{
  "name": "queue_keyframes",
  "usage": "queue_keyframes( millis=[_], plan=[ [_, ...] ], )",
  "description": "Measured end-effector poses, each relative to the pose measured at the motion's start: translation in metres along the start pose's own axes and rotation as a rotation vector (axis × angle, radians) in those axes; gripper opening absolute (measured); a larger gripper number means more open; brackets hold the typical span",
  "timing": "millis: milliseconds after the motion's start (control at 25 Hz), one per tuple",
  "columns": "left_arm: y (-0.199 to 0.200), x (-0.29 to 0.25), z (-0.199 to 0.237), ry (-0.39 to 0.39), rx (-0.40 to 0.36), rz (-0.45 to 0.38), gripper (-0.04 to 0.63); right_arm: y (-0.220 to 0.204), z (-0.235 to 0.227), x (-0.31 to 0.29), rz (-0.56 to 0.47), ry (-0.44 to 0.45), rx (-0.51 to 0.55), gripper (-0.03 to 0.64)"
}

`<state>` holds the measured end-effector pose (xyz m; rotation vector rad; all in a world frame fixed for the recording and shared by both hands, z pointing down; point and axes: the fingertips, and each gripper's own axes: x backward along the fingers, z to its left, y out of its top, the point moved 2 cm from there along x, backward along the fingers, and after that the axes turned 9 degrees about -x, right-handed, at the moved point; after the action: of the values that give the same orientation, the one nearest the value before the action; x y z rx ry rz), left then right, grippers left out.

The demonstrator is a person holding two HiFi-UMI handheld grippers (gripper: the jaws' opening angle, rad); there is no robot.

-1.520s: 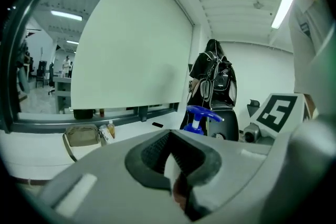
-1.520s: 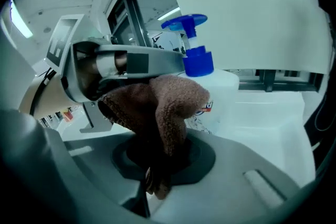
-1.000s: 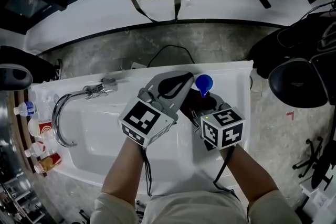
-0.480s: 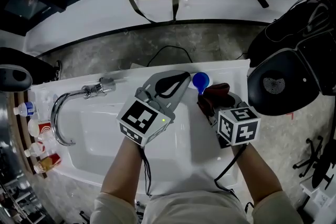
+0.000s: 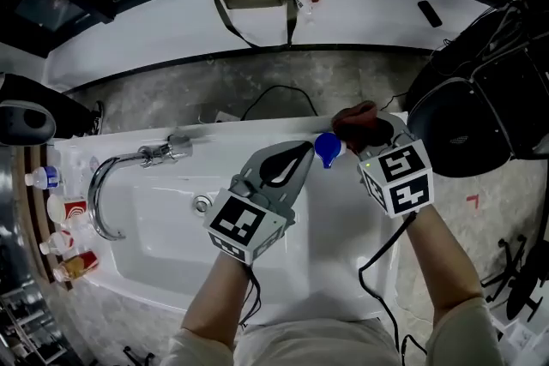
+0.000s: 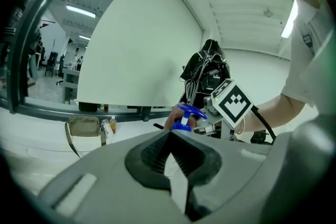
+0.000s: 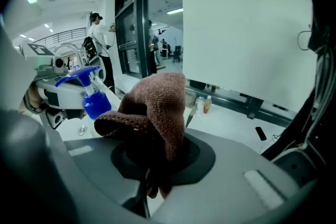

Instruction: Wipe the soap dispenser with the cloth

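The head view looks steeply down over the sink (image 5: 347,227), while both gripper views look closely along their jaws, the right's past its cloth (image 7: 155,105), facing each other across the soap dispenser (image 5: 328,148).

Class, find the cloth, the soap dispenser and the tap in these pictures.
cloth (image 7: 157,107), right gripper view, on its upper fold.
soap dispenser (image 7: 96,104), right gripper view, on its blue collar.
tap (image 5: 91,191), head view, on its curved spout.

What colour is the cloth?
Brown. The cloth shows best in the right gripper view.
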<state>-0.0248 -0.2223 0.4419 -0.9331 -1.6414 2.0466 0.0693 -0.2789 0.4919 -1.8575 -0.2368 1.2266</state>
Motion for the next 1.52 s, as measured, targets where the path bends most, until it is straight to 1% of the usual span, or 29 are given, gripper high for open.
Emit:
queue_keyframes(
  millis=[120, 240, 320, 440, 600, 800, 880, 1000, 1080, 1160, 1360, 1520],
  plan=[
    [0.001, 0.001, 0.003, 0.02, 0.004, 0.008, 0.0, -0.001, 0.011, -0.005, 0.011, 0.038, 0.062, 0.081],
    [0.0, 0.001, 0.005, 0.017, 0.006, 0.017, 0.0, -0.004, 0.023, -0.003, 0.023, 0.074, 0.105, 0.08],
    [-0.001, 0.002, 0.005, 0.011, 0.007, 0.02, 0.0, -0.011, 0.033, -0.002, 0.063, 0.101, 0.11, 0.08],
    [-0.002, 0.004, 0.005, 0.006, 0.022, 0.018, 0.0, -0.035, 0.047, -0.004, 0.147, 0.139, 0.093, 0.08],
    [-0.001, 0.003, 0.004, -0.004, 0.03, 0.012, 0.0, -0.056, 0.049, -0.016, 0.194, 0.136, 0.079, 0.08],
    [-0.001, 0.004, 0.006, -0.012, 0.042, 0.008, 0.0, -0.066, 0.05, -0.027, 0.286, 0.134, 0.148, 0.08],
    [-0.002, 0.004, 0.005, -0.011, 0.047, 0.005, 0.0, -0.059, 0.051, -0.024, 0.267, 0.146, 0.152, 0.078],
    [-0.002, 0.004, 0.006, -0.014, 0.055, 0.002, 0.0, -0.033, 0.053, -0.019, 0.179, 0.171, 0.141, 0.078],
    [-0.003, 0.004, 0.006, -0.017, 0.057, 0.001, 0.0, -0.022, 0.054, -0.016, 0.153, 0.182, 0.157, 0.078],
    [-0.003, 0.004, 0.006, -0.019, 0.058, 0.003, 0.0, -0.025, 0.055, -0.016, 0.171, 0.189, 0.166, 0.078],
    [-0.004, 0.005, 0.005, -0.022, 0.059, 0.004, 0.0, -0.063, 0.06, -0.005, 0.26, 0.191, 0.179, 0.078],
    [-0.005, 0.006, 0.006, -0.023, 0.065, -0.001, 0.0, -0.085, 0.076, 0.007, 0.288, 0.23, 0.118, 0.08]
  ],
)
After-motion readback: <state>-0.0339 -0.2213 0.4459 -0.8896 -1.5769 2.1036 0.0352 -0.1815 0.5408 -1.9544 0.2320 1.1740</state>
